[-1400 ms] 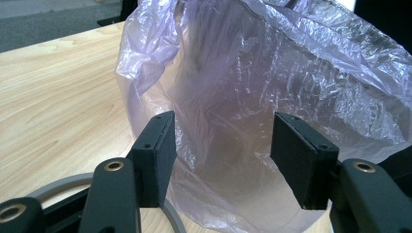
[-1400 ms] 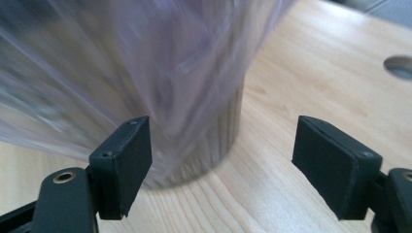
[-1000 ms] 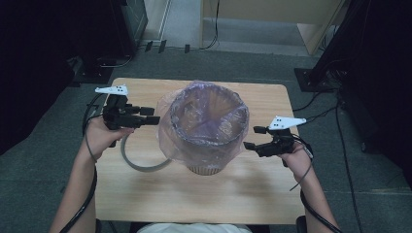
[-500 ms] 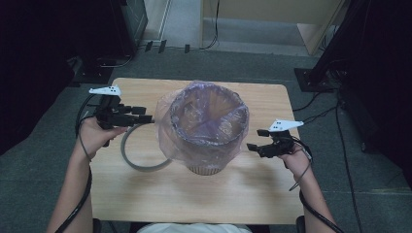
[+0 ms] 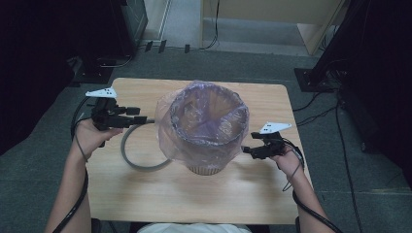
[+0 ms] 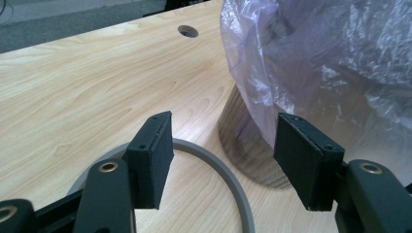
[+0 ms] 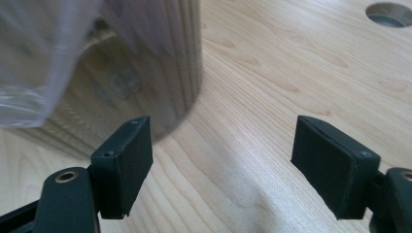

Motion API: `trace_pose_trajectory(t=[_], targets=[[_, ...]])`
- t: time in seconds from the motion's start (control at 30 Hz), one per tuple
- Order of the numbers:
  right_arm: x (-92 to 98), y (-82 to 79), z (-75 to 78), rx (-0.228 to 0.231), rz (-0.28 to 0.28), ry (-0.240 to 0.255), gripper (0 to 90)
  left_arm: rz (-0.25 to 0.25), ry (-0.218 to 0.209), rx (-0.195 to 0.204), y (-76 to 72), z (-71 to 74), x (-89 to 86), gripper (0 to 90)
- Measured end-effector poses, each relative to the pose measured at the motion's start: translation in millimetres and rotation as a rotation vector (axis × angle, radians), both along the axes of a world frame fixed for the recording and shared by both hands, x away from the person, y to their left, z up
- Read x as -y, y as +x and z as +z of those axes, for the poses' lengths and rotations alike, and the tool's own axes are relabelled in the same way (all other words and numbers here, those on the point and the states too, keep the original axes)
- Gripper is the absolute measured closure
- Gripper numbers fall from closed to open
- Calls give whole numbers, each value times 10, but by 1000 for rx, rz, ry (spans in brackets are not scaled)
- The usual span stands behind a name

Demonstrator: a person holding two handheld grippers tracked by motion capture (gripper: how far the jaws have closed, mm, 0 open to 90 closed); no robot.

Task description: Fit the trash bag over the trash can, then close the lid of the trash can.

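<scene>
A wooden bin (image 5: 206, 167) lined with a clear plastic bag (image 5: 206, 121) stood mid-table (image 5: 194, 204), the bag draped over its rim. A grey ring (image 5: 138, 162) lay just beside it on the left. The left gripper (image 5: 143, 119), its jaws just having widened, gaped empty above the ring; the right gripper (image 5: 245, 150) hung released near the bin's right side.

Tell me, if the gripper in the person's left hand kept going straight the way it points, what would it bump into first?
Most likely the plastic bag draped over the wooden bin. The left gripper, jaws open with nothing between them, points at the bin's side, above the grey ring on the table. Depth is hard to judge.
</scene>
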State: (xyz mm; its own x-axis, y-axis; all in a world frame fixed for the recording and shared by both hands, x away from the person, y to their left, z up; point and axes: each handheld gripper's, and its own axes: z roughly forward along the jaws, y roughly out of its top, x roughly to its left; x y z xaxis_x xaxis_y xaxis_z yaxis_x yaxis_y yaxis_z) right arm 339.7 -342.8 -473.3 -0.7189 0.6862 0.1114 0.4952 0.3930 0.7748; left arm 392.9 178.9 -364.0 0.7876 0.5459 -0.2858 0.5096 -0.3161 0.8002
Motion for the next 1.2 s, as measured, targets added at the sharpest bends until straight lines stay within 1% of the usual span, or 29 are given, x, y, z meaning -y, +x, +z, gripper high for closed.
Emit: trace_pose_trajectory(t=[0.07,0.27,0.4,0.5,0.53,0.63,0.8,0.87,1.0,1.13,1.2], targets=[[-2,9,-31,-6,-7,-6,229,1,6,1,8,-22,-10,384],[-36,36,-89,2,-8,-23,229,13,12,-8,46,-110,-36,374],[-61,44,-113,3,4,-32,229,17,16,-8,61,-165,-52,373],[-80,51,-136,-3,5,-34,229,23,20,-10,67,-194,-58,372],[-88,55,-148,-2,5,-36,229,26,26,-10,75,-220,-69,372],[-100,64,-172,-1,6,-46,228,31,26,-10,81,-244,-78,371],[-120,95,-260,-8,-15,-69,226,42,31,-9,100,-320,-111,370],[-120,104,-282,-13,-17,-68,224,46,37,-10,108,-349,-122,369],[-134,119,-328,-9,-28,-64,220,57,32,-13,125,-415,-152,369],[-169,129,-399,-8,-17,-106,218,73,39,-11,135,-471,-181,369],[-183,134,-429,-13,-14,-111,217,77,43,-13,139,-495,-190,368]])
